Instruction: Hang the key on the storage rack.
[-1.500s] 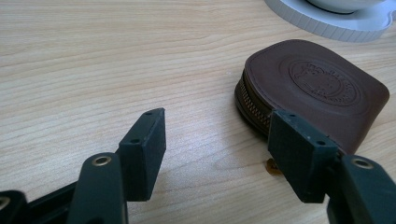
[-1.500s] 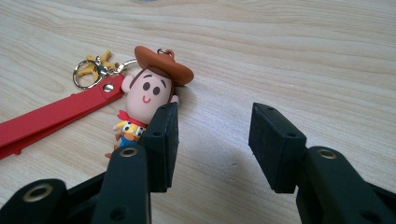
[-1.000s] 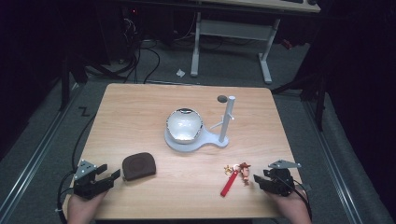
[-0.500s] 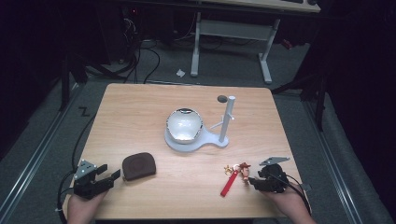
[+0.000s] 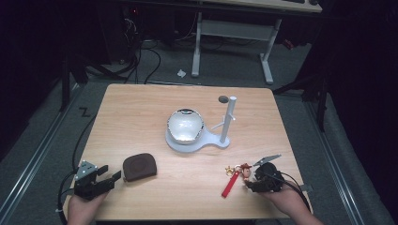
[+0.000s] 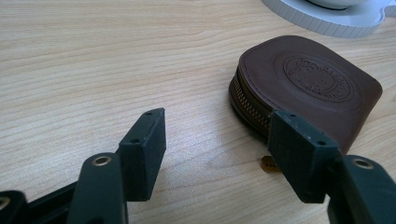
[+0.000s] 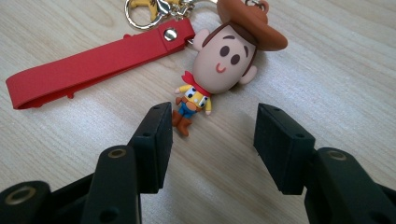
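Tongs (image 7: 212, 135) gape before cowboy keychain (image 7: 224, 56); high view adds white stand (image 5: 197, 140)

The place looks like a lab or a test room, not a home. A plain wooden table (image 5: 141, 108) stands in the middle of the frame on grey carpet. Black cables (image 5: 141, 65) lie on the floor at the upper left. A desk with white metal legs (image 5: 232, 35) stands at the top. The surroundings are dark.
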The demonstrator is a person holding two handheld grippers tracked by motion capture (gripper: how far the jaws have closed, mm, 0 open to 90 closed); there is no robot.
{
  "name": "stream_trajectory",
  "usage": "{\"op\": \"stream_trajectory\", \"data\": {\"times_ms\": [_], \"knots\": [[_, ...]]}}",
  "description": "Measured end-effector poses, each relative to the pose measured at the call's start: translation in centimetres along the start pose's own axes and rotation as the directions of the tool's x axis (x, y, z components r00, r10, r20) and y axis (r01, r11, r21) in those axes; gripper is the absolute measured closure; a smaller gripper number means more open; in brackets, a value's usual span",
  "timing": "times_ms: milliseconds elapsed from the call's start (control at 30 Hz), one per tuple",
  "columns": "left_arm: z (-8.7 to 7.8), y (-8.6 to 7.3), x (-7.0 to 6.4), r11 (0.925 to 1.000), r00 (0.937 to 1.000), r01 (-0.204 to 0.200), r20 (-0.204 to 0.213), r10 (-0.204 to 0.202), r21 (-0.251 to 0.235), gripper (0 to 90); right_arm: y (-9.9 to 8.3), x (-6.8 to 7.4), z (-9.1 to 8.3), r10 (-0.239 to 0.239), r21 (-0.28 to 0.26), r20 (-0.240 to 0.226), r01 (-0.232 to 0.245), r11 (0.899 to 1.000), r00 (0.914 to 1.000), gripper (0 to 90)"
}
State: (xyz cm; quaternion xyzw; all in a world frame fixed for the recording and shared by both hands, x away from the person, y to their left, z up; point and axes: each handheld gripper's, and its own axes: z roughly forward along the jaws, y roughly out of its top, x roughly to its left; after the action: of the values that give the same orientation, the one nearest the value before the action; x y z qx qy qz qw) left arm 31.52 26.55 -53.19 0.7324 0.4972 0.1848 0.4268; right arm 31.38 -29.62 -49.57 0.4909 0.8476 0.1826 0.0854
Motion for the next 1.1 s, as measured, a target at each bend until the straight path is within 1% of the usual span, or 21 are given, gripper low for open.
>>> {"op": "stream_trajectory", "data": {"times_ms": [67, 100, 200, 267, 333, 400, 433, 567, 600, 633, 667, 733, 767, 800, 833, 867, 933, 1000, 1067, 1100], "knots": [[0.0, 0.0, 0.0, 1.0, 1.0, 0.0, 0.001, 0.0, 0.0, 37.5, 0.1, 0.0, 0.0, 0.0, 0.012, -0.005, 0.0, 1.0, 1.0, 47.5], [0.0, 0.0, 0.0, 1.0, 1.0, 0.0, 0.001, 0.0, 0.001, 37.5, 0.3, 0.0, 0.0, -0.006, 0.027, -0.005, 0.006, 1.0, 1.0, 47.5], [0.0, 0.0, 0.0, 1.0, 1.0, -0.003, 0.003, 0.003, 0.003, 37.5, 0.4, 0.0, -0.1, -0.003, 0.037, -0.005, 0.004, 0.999, 1.0, 47.5], [0.0, 0.0, 0.0, 1.0, 1.0, -0.003, 0.003, 0.003, 0.004, 37.5, 0.6, -0.1, -0.2, -0.001, 0.035, -0.013, 0.002, 0.999, 0.9999, 47.6], [0.1, 0.0, 0.0, 1.0, 1.0, -0.003, 0.004, 0.003, 0.004, 37.5, 0.8, -0.2, -0.4, 0.011, 0.035, -0.02, -0.01, 0.999, 0.9997, 47.9], [0.1, 0.0, 0.0, 1.0, 1.0, -0.004, 0.005, 0.004, 0.004, 37.5, 0.8, -0.3, -0.4, 0.002, 0.029, -0.021, -0.001, 1.0, 0.9998, 48.3], [0.0, 0.0, 0.0, 1.0, 1.0, -0.003, 0.005, 0.003, 0.004, 37.5, 0.9, -0.3, -0.4, 0.018, 0.032, -0.025, -0.018, 0.999, 0.9995, 48.7], [0.0, 0.0, 0.1, 1.0, 1.0, -0.003, 0.005, 0.003, 0.004, 37.5, 1.4, -0.5, -0.6, 0.036, 0.032, -0.039, -0.034, 0.999, 0.9986, 50.6], [0.0, 0.0, 0.1, 1.0, 1.0, -0.004, 0.005, 0.004, 0.004, 37.5, 1.4, -0.5, -0.6, 0.036, 0.032, -0.039, -0.034, 0.999, 0.9986, 50.6], [0.0, 0.1, 0.1, 1.0, 1.0, -0.005, 0.005, 0.005, 0.004, 37.5, 1.5, -0.5, -0.6, 0.047, 0.037, -0.041, -0.045, 0.998, 0.9981, 50.5], [0.0, 0.1, 0.1, 1.0, 1.0, -0.005, 0.005, 0.005, 0.004, 37.5, 1.6, -0.6, -0.6, 0.047, 0.036, -0.044, -0.046, 0.998, 0.9979, 50.4], [0.1, 0.1, 0.1, 1.0, 1.0, -0.006, 0.005, 0.006, 0.004, 37.5, 1.9, -0.7, -0.5, 0.063, 0.031, -0.053, -0.062, 0.998, 0.9966, 49.4], [0.1, 0.1, 0.1, 1.0, 1.0, -0.007, 0.006, 0.006, 0.005, 37.5, 1.9, -0.7, -0.5, 0.063, 0.031, -0.053, -0.062, 0.998, 0.9966, 49.4], [0.1, 0.1, 0.1, 1.0, 1.0, -0.007, 0.006, 0.007, 0.005, 37.5, 2.0, -0.7, -0.5, 0.079, 0.034, -0.055, -0.078, 0.996, 0.9954, 49.2], [0.1, 0.1, 0.1, 1.0, 1.0, -0.007, 0.006, 0.007, 0.005, 37.5, 2.1, -0.8, -0.4, 0.079, 0.029, -0.053, -0.078, 0.997, 0.9955, 49.2], [0.1, 0.1, 0.1, 1.0, 0.9999, -0.008, 0.006, 0.008, 0.005, 37.5, 2.1, -0.8, -0.4, 0.092, 0.031, -0.054, -0.09, 0.995, 0.9943, 49.2], [0.1, 0.1, 0.1, 0.9999, 0.9999, -0.009, 0.006, 0.009, 0.006, 37.5, 2.3, -1.0, -0.3, 0.098, 0.033, -0.048, -0.096, 0.995, 0.9941, 49.2], [0.1, 0.1, 0.1, 0.9999, 0.9999, -0.012, 0.007, 0.012, 0.007, 37.5, 2.4, -1.2, -0.2, 0.119, 0.035, -0.052, -0.117, 0.992, 0.9915, 49.4], [0.1, 0.1, 0.1, 0.9999, 0.9999, -0.014, 0.007, 0.014, 0.007, 37.5, 2.6, -1.4, -0.2, 0.128, 0.035, -0.053, -0.126, 0.991, 0.9904, 49.4], [0.1, 0.1, 0.1, 0.9999, 0.9999, -0.015, 0.008, 0.015, 0.008, 37.5, 2.7, -1.4, -0.1, 0.144, 0.039, -0.055, -0.142, 0.989, 0.9881, 49.4]]}}
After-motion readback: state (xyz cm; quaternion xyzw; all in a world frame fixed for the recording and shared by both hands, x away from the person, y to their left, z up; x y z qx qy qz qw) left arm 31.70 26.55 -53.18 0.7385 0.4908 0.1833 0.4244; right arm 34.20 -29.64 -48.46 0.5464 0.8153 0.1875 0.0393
